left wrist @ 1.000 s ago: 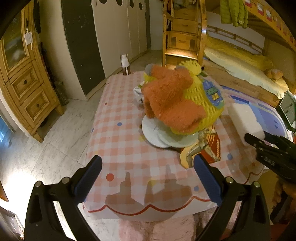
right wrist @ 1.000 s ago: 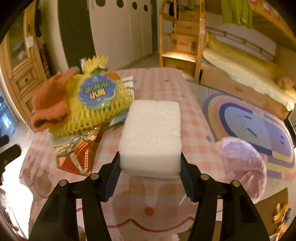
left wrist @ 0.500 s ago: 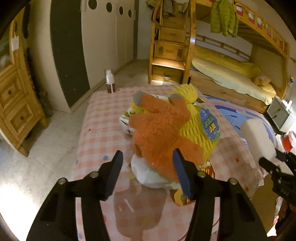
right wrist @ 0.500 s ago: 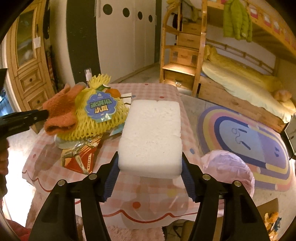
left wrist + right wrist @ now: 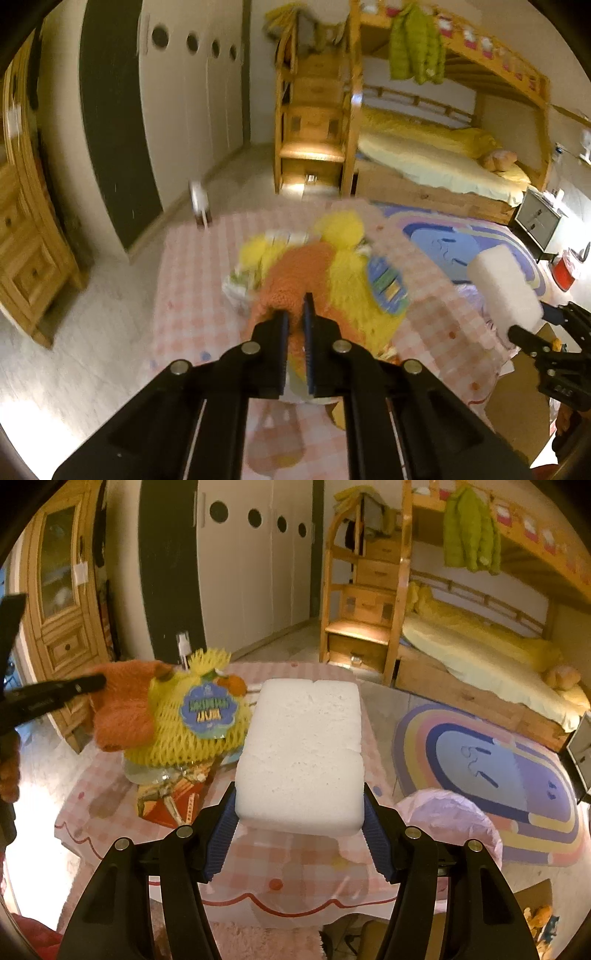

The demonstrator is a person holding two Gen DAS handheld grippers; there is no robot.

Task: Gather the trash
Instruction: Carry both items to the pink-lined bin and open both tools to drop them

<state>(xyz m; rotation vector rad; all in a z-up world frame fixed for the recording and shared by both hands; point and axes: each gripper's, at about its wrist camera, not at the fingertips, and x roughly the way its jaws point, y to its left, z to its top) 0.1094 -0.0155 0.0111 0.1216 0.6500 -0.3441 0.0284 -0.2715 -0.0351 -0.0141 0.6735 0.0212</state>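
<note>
Your left gripper (image 5: 294,325) has its jaws pinched on the orange glove (image 5: 122,716), which sits between the pads at the tips, on top of the yellow net (image 5: 192,738). Lift straight up so the net stays on the table (image 5: 295,864) (the frame is blurred). Your right gripper (image 5: 299,834) clamps the white foam block (image 5: 301,753) across its near end; the pink bag (image 5: 450,823) lies just right of those jaws.
</note>
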